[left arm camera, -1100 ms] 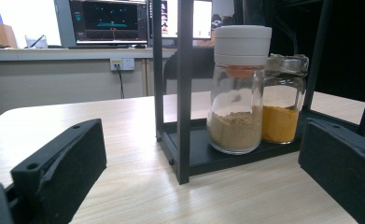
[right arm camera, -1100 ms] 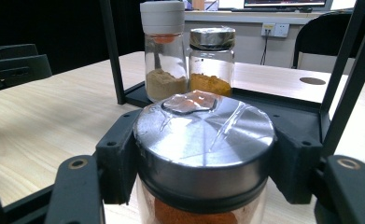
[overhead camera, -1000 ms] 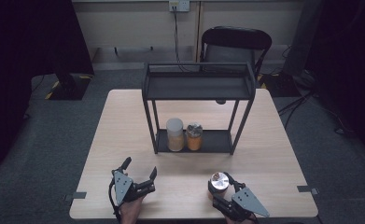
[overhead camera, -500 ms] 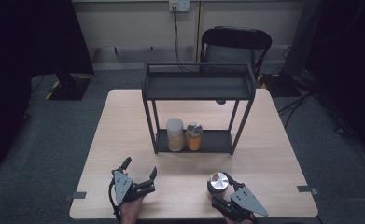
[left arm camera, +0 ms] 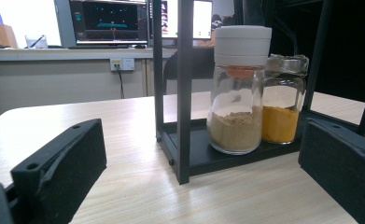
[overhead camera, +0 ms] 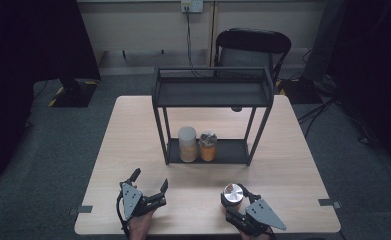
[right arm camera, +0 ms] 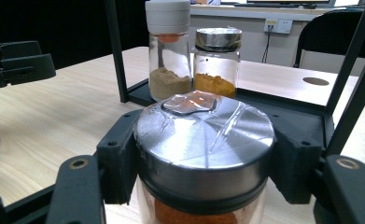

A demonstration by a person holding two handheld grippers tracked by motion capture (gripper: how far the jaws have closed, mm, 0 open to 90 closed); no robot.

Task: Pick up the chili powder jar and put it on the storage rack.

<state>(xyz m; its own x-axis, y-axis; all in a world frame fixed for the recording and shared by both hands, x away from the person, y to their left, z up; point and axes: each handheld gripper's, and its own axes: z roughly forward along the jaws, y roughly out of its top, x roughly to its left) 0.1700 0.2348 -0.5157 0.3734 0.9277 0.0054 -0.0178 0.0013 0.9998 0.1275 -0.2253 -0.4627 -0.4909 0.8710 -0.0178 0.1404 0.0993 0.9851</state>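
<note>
Your high view looks down and forward over the whole bench (overhead camera: pixel 133 150). Your left gripper view sits low, facing the rack (left arm camera: pixel 182 93) closely; your right gripper view faces it likewise. All three share its two jars.

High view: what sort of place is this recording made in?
Probably an office or lab set up for recording, not a home kitchen: a bare wooden table on grey carpet, a folding chair by wall sockets, and computer monitors on a counter behind.
</note>
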